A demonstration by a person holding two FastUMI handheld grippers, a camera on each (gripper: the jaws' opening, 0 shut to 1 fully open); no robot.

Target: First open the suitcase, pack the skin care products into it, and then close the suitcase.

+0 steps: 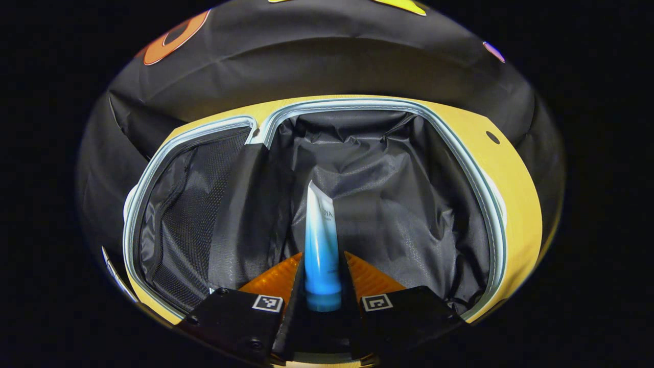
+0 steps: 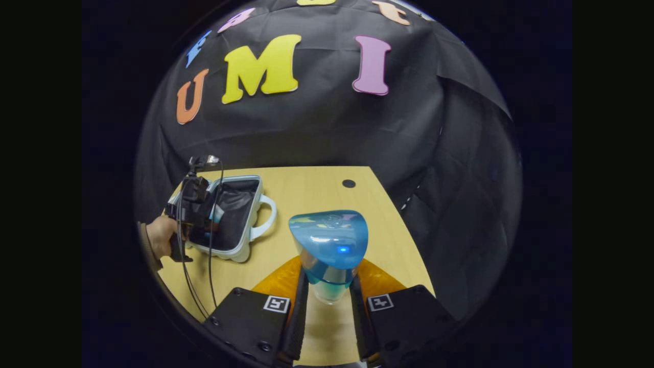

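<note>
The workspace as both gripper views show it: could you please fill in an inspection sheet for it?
Surface: wooden table with a small dark hole near its far edge.
Job's things: suitcase lies open on the table, dark lining and mesh pocket exposed; blue-and-white tube held over the open case; blue bottle held above the table, apart from the suitcase.
Clutter: nothing seen.
Grippers: left gripper shut on the tube; right gripper shut on the bottle, at its narrow lower part.
Cables: black cables hang from the left gripper, draping in front of the suitcase.
Surroundings: black cloth booth wall behind the table; a hand holds the left gripper.
</note>
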